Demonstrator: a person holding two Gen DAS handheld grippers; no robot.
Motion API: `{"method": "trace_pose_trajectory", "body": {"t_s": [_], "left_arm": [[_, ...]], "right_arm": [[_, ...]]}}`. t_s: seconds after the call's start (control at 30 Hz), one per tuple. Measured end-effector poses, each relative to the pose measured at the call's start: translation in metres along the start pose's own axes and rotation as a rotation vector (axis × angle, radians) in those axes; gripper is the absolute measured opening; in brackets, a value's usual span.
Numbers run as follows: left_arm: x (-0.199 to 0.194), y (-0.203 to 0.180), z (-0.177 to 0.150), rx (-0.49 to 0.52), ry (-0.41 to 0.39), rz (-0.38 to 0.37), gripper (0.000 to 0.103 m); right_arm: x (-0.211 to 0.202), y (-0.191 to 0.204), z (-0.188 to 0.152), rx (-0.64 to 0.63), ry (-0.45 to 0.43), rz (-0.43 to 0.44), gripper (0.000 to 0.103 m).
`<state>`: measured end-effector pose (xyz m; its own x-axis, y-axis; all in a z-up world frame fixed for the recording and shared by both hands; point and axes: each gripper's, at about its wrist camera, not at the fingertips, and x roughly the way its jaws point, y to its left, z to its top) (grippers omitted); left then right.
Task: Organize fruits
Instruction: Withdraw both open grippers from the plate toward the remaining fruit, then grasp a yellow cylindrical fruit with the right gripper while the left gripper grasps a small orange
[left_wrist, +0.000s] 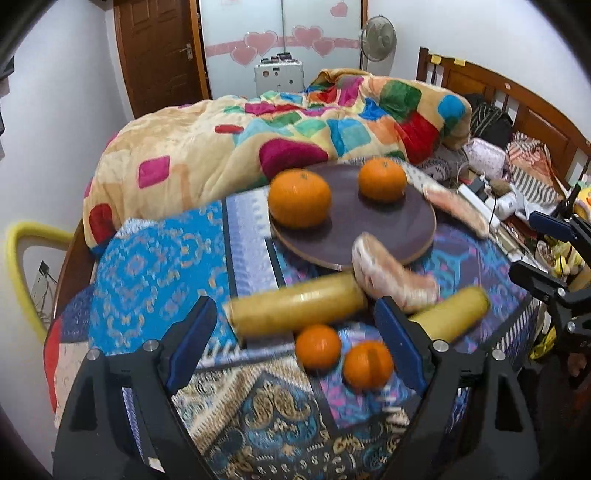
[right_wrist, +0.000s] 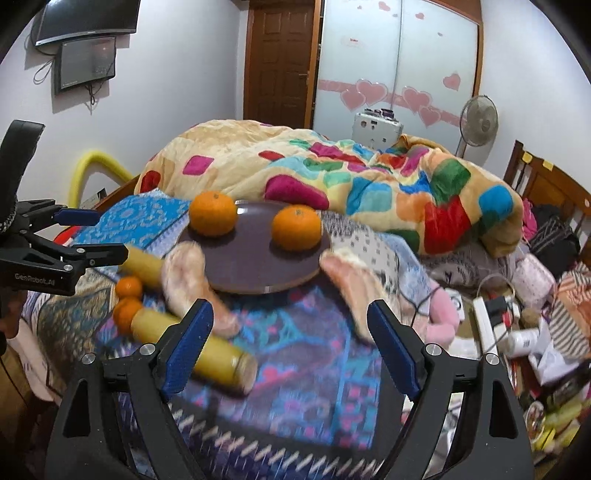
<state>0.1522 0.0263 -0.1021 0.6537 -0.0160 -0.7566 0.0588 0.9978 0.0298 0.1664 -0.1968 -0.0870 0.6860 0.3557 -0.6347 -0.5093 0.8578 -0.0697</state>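
Observation:
A dark round plate (left_wrist: 369, 236) (right_wrist: 255, 266) on the patterned bedcover holds two large oranges (left_wrist: 299, 203) (left_wrist: 382, 178). Two small oranges (left_wrist: 318, 347) (left_wrist: 368, 363) lie on the cover between my left gripper's fingers, touching neither. Two yellow wrapped corn cobs (left_wrist: 299, 306) (left_wrist: 452, 314) and two pinkish wrapped items (left_wrist: 388, 277) (left_wrist: 454, 210) lie near the plate. My left gripper (left_wrist: 295, 343) is open and empty. My right gripper (right_wrist: 290, 347) is open and empty, near a corn cob (right_wrist: 214, 358) and pinkish item (right_wrist: 192, 280). The left gripper shows at the left edge of the right wrist view (right_wrist: 85, 236).
A colourful quilt (left_wrist: 258, 140) is heaped behind the plate. Clutter, a power strip (right_wrist: 487, 321) and cables lie to the right by the wooden headboard (left_wrist: 517, 103). A yellow chair back (left_wrist: 22, 251) stands at the left.

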Motion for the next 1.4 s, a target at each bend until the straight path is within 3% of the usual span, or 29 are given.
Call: {"method": "trace_pose_trajectory", "body": {"t_s": [0.23,0.5,0.73,0.87,1.13,1.4], "left_arm": [[0.015,-0.016,-0.01,0.052,0.024,0.03,0.088],[0.035,-0.029,-0.005,0.143,0.05,0.075,0.088],[0.033,-0.05,-0.005,0.214,0.052,0.023,0.088],[0.029,-0.067,-0.007,0.253,0.033,0.031,0.089],[0.02,-0.06,-0.008,0.179,0.01,0.025,0.089],[-0.017,-0.012,-0.02,0.033,-0.04,0.006,0.089]], "right_arm": [[0.003,0.011,-0.033,0.006,0.025,-0.008,0.084],[0.023,0.012,-0.047,0.043,0.065,0.009,0.084],[0.032,0.008,-0.046,0.059,0.062,0.004,0.084],[0.036,0.001,-0.042,0.078,0.06,-0.014,0.085],[0.031,-0.009,-0.031,0.115,0.049,-0.036,0.085],[0.01,0.024,-0.025,0.088,0.009,0.014,0.089]]}}
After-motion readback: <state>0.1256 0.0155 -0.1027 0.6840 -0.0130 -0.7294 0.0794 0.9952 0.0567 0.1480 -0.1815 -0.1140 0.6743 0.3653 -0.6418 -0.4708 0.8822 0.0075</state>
